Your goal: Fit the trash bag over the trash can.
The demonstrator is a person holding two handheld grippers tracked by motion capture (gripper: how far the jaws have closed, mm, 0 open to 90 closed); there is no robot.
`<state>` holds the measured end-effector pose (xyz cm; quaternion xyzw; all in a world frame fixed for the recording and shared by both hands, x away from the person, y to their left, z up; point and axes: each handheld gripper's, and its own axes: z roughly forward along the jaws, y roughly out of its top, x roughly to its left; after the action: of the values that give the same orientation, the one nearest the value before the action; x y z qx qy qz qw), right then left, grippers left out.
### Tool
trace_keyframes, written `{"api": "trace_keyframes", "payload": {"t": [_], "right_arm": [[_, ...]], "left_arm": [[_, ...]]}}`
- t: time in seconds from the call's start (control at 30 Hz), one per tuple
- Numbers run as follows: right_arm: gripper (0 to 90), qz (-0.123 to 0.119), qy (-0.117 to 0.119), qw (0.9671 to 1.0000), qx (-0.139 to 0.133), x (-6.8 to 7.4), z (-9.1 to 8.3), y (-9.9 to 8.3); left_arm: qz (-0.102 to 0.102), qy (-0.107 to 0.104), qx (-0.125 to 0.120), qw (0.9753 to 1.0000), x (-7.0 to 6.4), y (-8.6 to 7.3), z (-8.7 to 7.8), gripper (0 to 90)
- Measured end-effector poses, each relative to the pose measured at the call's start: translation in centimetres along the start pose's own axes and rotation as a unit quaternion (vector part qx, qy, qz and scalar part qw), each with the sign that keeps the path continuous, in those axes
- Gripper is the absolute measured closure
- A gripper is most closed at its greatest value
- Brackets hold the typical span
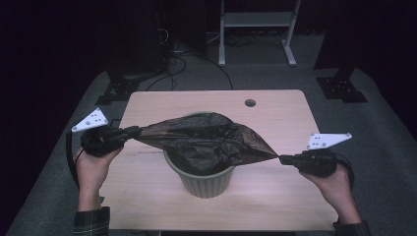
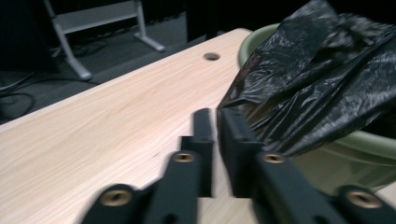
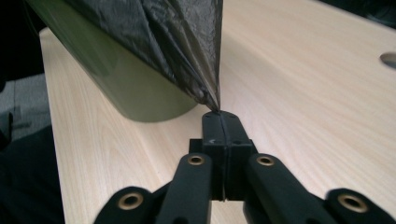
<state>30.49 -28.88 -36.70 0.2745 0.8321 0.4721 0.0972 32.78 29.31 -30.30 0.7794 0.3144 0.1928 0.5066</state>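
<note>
Tools pull a black bag [image 1: 206, 140] over a bin [image 1: 204, 182]: right tool [image 1: 283, 159] clamps it, left tool's [image 1: 136, 130] grip unclear.

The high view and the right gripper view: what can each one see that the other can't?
High view alone: both hands, the left hand-held gripper, the bin's open top lined by the black bag. Right gripper view alone: close up, its jaws pressed together on the bag's pinched corner. Both: the right hand-held gripper, the bag, the green bin, the wooden table and its hole.

My left gripper [image 1: 134, 131] and right gripper [image 1: 284, 159] point inward at each other, each with jaws pinched together; my hands [image 1: 93, 164] grip from behind.
</note>
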Motion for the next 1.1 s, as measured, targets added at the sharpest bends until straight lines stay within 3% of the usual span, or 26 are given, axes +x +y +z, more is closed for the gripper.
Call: {"api": "trace_keyframes", "payload": {"t": [0.1, 0.17, 0.27, 0.5, 0.8, 1.1], "right_arm": [[75.4, 0.004, -0.005, 0.9999, -0.014, -0.1, -0.7, 0.4], [69.5, 0.001, -0.007, 0.9992, -0.039, -0.1, -1.6, 1.5], [64.5, -0.009, -0.014, 0.9982, -0.057, 0.1, -2.4, 3.0], [62.5, -0.023, -0.008, 0.9971, -0.072, 0.5, -1.6, 5.4], [62.2, -0.032, 0.015, 0.9967, -0.073, 0.5, 1.3, 8.5], [58.4, -0.033, 0.027, 0.9962, -0.076, 0.2, 4.0, 10.8]], "left_arm": [[0.000, 0.000, -0.006, 1.0000, -0.1, 0.3, -0.1, 62.7], [0.005, 0.009, -0.017, 0.9998, -0.5, 1.1, -0.5, 49.8], [0.017, 0.005, -0.018, 0.9997, -0.9, 1.9, -0.5, 45.4], [0.041, -0.011, -0.013, 0.9990, -2.1, 3.7, 0.9, 42.5], [0.064, -0.039, -0.001, 0.9972, -3.7, 6.2, 4.3, 41.1], [0.081, -0.058, 0.044, 0.9941, -4.8, 7.5, 8.5, 39.4]]}}
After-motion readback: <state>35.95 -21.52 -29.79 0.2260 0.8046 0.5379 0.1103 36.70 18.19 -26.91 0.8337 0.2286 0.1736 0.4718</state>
